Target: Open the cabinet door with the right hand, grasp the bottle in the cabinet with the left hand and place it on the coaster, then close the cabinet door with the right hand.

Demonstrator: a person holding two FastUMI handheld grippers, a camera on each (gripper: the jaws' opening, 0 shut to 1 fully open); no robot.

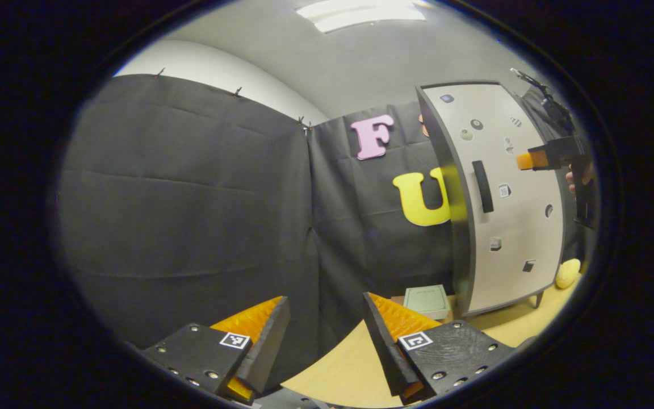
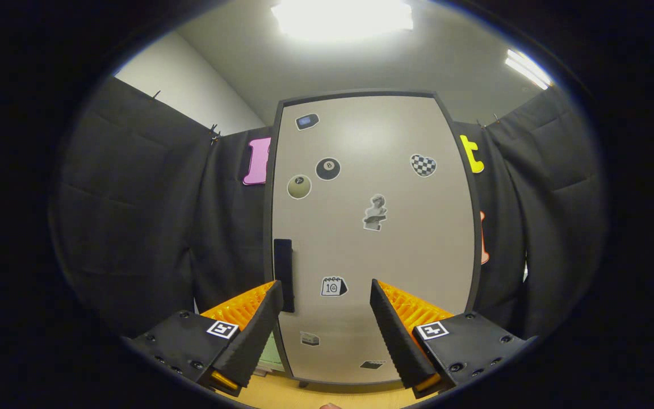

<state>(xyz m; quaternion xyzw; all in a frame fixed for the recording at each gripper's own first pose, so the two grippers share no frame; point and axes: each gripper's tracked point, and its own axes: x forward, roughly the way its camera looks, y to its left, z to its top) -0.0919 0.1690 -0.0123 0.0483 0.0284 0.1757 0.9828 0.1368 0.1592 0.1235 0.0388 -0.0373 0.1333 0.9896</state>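
Observation:
The cabinet (image 2: 372,227) stands upright with its beige door shut, and several stickers dot the door. Its dark vertical handle (image 2: 283,274) runs along the door's left edge, just above my right gripper's left finger. My right gripper (image 2: 324,307) is open and faces the door from close by, touching nothing. In the left gripper view the cabinet (image 1: 508,199) is at the right with its handle (image 1: 483,186), and the right gripper (image 1: 525,161) hovers before the door. A flat pale green square (image 1: 427,300), likely the coaster, lies left of the cabinet's foot. My left gripper (image 1: 327,329) is open and empty. The shut door hides the bottle.
The light wooden table (image 1: 349,369) carries the cabinet. A yellow rounded object (image 1: 567,272) lies right of the cabinet's foot. A hand (image 1: 579,176) holds the right gripper. Black cloth walls close in behind and to the left.

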